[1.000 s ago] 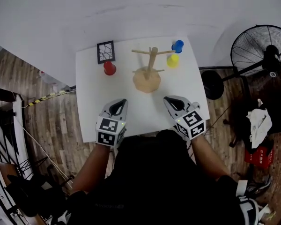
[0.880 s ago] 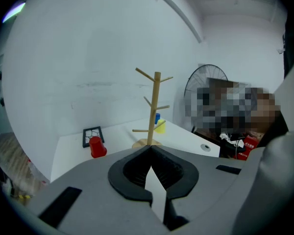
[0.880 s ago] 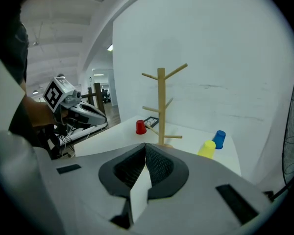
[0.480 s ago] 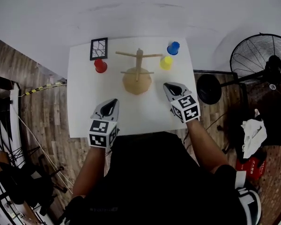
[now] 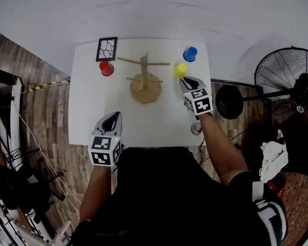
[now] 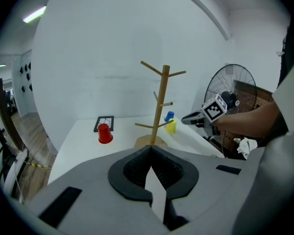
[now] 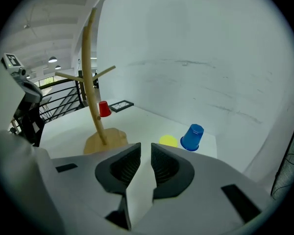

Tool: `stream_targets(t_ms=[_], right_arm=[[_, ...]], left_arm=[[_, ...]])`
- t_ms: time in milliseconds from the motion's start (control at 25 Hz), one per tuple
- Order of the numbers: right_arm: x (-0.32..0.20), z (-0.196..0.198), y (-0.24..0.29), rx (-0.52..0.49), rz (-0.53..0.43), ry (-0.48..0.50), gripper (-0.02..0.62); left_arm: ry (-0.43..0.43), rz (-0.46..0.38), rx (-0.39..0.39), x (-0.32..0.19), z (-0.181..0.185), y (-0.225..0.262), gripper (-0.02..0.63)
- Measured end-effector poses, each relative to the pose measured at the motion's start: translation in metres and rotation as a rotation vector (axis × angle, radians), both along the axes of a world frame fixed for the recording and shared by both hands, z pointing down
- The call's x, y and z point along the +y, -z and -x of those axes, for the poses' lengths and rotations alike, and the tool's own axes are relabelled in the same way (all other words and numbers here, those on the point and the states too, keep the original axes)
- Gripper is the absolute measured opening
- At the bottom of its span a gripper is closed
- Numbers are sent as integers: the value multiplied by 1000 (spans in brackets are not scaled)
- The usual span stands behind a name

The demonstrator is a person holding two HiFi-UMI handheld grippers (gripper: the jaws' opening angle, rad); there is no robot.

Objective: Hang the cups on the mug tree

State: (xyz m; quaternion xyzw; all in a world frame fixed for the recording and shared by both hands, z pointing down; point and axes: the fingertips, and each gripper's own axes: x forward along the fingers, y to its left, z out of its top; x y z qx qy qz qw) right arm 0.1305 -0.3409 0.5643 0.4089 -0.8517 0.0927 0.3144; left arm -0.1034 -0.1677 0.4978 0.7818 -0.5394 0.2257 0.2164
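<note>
A wooden mug tree (image 5: pixel 144 79) with bare pegs stands at the middle back of the white table (image 5: pixel 159 124). A red cup (image 5: pixel 106 68) sits upside down to its left. A yellow cup (image 5: pixel 180 69) and a blue cup (image 5: pixel 190 54) sit upside down to its right. My right gripper (image 5: pixel 187 81) hovers just short of the yellow cup (image 7: pixel 168 141); its jaws have just been opening and stand slightly apart with nothing between them. My left gripper (image 5: pixel 113 119) is shut and empty over the table's near left part, pointing at the tree (image 6: pixel 161 106).
A black framed square (image 5: pixel 107 49) lies at the back left corner behind the red cup. A standing fan (image 5: pixel 290 78) and its round base (image 5: pixel 227 101) are on the wooden floor right of the table. A white wall runs behind the table.
My right gripper has travelled away from the near edge to the yellow cup, and its jaws have parted a little. The left gripper has only drifted slightly.
</note>
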Motion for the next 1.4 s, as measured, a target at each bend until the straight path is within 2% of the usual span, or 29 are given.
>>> stream_targets(t_ms=[360, 520, 960, 1400], right_arm=[[-52, -5, -20, 35, 45, -20, 168], [-67, -5, -31, 52, 70, -44, 200], [-85, -10, -58, 54, 130, -112, 218], [-78, -10, -44, 63, 115, -116, 216]], left_arm=[[67, 29, -22, 16, 5, -1, 15], [92, 32, -24, 21, 9, -1, 15], [119, 39, -32, 29, 24, 1, 15], [66, 30, -21, 18, 27, 1, 15]])
